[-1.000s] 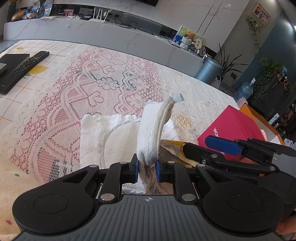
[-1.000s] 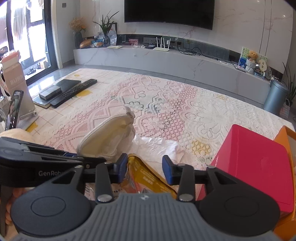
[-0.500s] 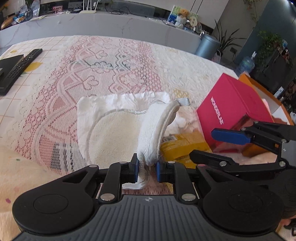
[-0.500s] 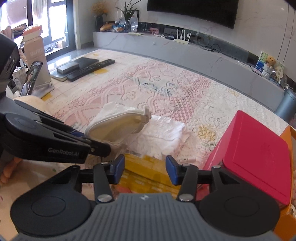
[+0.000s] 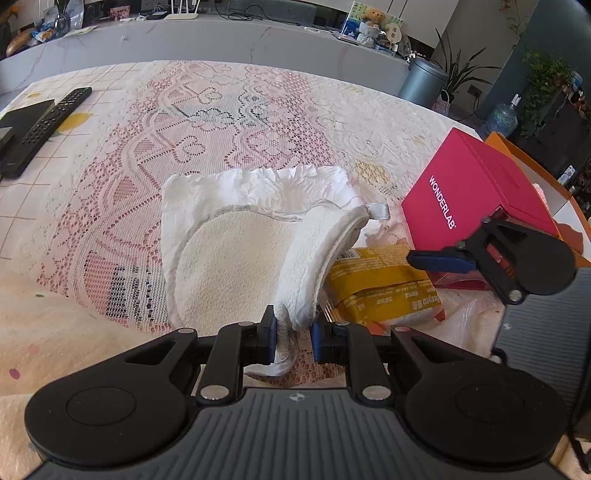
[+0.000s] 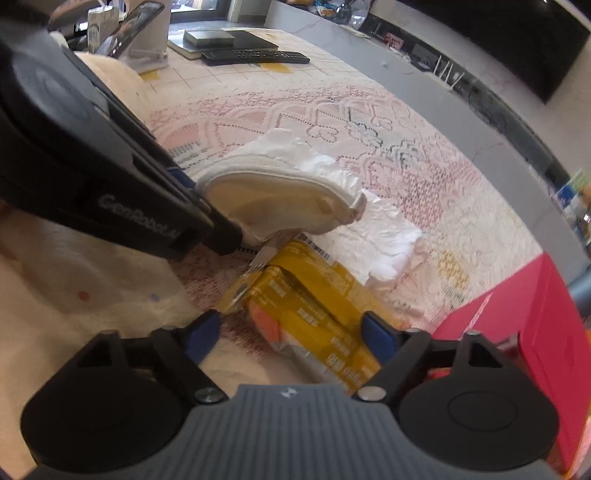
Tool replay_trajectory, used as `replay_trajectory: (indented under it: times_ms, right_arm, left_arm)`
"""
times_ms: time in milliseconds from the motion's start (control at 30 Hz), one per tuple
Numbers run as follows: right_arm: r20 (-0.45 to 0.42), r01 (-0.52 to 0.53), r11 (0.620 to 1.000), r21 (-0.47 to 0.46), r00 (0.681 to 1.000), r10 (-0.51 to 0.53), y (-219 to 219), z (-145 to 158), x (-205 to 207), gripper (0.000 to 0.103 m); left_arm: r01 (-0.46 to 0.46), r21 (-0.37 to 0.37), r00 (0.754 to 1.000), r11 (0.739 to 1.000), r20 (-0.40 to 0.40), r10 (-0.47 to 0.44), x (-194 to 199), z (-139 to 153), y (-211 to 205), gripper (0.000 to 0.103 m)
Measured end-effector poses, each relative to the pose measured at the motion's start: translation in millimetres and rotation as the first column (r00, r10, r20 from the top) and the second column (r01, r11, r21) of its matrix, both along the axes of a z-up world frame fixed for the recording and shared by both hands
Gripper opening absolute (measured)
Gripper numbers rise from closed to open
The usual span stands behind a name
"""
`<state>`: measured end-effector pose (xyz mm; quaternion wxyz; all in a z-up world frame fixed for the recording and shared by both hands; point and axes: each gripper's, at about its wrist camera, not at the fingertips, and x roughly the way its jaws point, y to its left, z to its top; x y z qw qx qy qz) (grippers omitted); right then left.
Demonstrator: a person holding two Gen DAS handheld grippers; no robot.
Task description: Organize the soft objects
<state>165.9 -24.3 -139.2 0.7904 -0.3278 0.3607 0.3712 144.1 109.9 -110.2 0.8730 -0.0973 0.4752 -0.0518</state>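
Note:
A white padded cloth (image 5: pixel 229 258) with a cream inner face lies on the lace tablecloth (image 5: pixel 221 122). My left gripper (image 5: pixel 293 332) is shut on its raised right edge, which stands up curled. In the right wrist view the same cloth (image 6: pixel 280 199) hangs from the left gripper (image 6: pixel 207 210). A yellow packet (image 6: pixel 314 306) lies just right of the cloth. My right gripper (image 6: pixel 291 332) sits low over it with its jaws opening wide, the packet between them and not squeezed. One of its fingers (image 5: pixel 439 259) shows over the yellow packet (image 5: pixel 384 280) in the left wrist view.
A pink box (image 5: pixel 472 192) stands right of the packet, with an orange box (image 5: pixel 517 155) behind it. A remote (image 5: pixel 44 129) and a black flat box (image 6: pixel 229 37) lie at the far left. A phone on a stand (image 6: pixel 129 22) is near the table's left edge.
The right gripper rolled, dropped towards the yellow packet and its jaws spread much wider. The left gripper kept its hold on the cloth's edge and barely moved.

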Motion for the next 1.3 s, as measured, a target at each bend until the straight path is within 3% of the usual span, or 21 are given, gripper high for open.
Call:
replay_trajectory:
  times_ms: [167, 267, 400, 667, 900, 1033, 1300]
  right_arm:
    - [-0.051, 0.031, 0.999, 0.032, 0.998, -0.029, 1, -9, 13, 0.08]
    - [-0.054, 0.046, 0.998, 0.05, 0.998, -0.044, 0, -5, 15, 0.063]
    - [-0.146, 0.115, 0.984, 0.134, 0.985, -0.095, -11, 5, 26, 0.047]
    - [-0.144, 0.225, 0.937, 0.269, 0.971, -0.191, -29, 33, 16, 0.027]
    - [-0.18, 0.345, 0.851, 0.395, 0.938, -0.297, -55, 65, 12, 0.025]
    - [-0.226, 0.377, 0.811, 0.448, 0.925, -0.306, -68, 80, 9, 0.025]
    - [-0.199, 0.384, 0.767, 0.514, 0.923, -0.329, -94, 113, -9, 0.025]
  left_arm:
    - [0.004, 0.005, 1.0, 1.0, -0.004, -0.004, 2, -3, 0, 0.02]
    - [-0.006, -0.009, 1.0, 1.0, 0.005, 0.006, 2, -3, 2, 0.02]
    - [-0.02, -0.031, 1.0, 0.999, 0.019, 0.021, 0, -1, 4, 0.02]
    - [-0.034, -0.042, 0.994, 0.999, 0.105, 0.038, -7, 10, 5, 0.019]
    - [-0.062, -0.045, 0.983, 0.997, 0.172, 0.069, -15, 26, 5, 0.019]
    - [-0.071, -0.048, 0.974, 0.996, 0.212, 0.079, -23, 40, 3, 0.019]
    - [-0.03, -0.071, 0.96, 0.997, 0.277, 0.049, -36, 75, -18, 0.019]
